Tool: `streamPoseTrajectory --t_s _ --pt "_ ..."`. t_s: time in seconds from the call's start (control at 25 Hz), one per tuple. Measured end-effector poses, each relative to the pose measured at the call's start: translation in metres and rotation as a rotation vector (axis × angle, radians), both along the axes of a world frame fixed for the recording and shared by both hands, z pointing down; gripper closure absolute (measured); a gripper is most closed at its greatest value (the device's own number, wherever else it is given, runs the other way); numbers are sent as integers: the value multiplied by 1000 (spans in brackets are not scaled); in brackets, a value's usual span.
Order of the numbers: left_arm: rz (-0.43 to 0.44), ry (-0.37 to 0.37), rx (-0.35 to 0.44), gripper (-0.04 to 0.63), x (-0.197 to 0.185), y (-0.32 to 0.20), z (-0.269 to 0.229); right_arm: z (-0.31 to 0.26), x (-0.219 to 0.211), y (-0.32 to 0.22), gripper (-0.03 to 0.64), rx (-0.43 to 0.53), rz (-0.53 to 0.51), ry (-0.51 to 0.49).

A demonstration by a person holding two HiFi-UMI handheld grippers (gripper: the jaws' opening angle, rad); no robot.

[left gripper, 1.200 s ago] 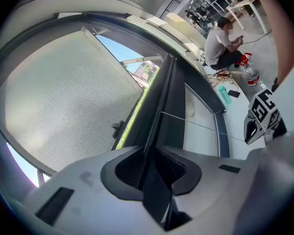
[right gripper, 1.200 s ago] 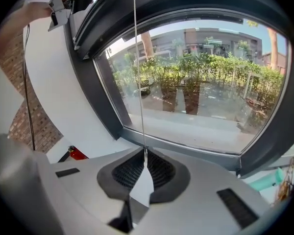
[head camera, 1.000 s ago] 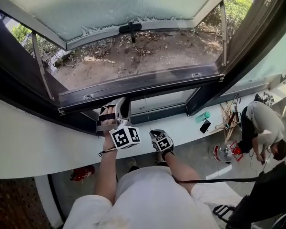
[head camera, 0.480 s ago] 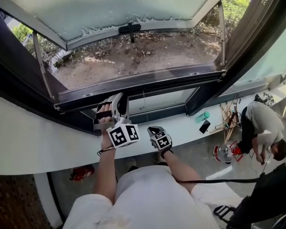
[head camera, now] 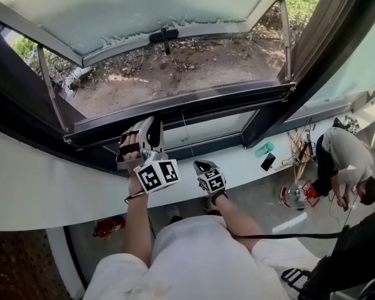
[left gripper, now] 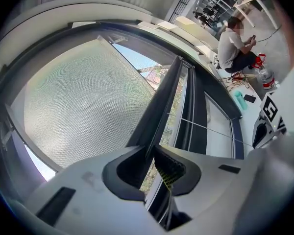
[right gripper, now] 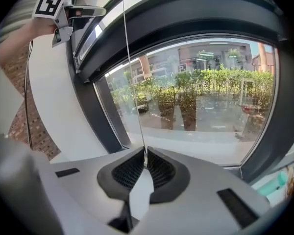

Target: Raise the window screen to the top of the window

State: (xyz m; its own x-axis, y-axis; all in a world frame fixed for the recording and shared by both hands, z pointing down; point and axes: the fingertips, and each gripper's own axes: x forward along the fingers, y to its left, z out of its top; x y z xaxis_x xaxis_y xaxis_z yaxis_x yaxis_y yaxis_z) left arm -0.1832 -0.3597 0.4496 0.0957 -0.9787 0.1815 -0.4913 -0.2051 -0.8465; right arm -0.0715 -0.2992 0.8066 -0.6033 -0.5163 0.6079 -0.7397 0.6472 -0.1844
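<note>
Two hand-held grippers are busy with the lifting step. The left hand-held gripper [left gripper: 149, 151] is clamped on the dark screen bar [head camera: 200, 102]. That bar lies low in the window opening, just above the white sill [head camera: 44, 186] and far from the top. Its mesh is too fine to pick out. The right hand-held gripper [right gripper: 143, 153] is pinched together on a thin cord [right gripper: 131, 77] that runs up to the bar.

The job looks only just begun. Next, both hands likely need to go up together, with the bar kept flat so it does not jam, and with a firm hold on it.

The left arm reaches out far, with its gripper nearly flat and its marker cube facing up. The right arm is bent, nearer the body and a bit to the right. Its gripper is tipped down toward the cord.
</note>
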Motion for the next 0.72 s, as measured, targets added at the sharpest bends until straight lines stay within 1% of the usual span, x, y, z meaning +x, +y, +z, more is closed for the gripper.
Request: streamPoseTrajectory --t_s 0.16,0.4,0.72 --pt "9 13 13 538 0 1 -2 -3 2 1 597 5 4 -14" --pt "15 13 37 538 -1 -1 -15 -14 -1 -3 597 37 -7 -21" --pt "24 23 71 538 0 1 -33 -30 -9 -4 597 84 -26 -65"
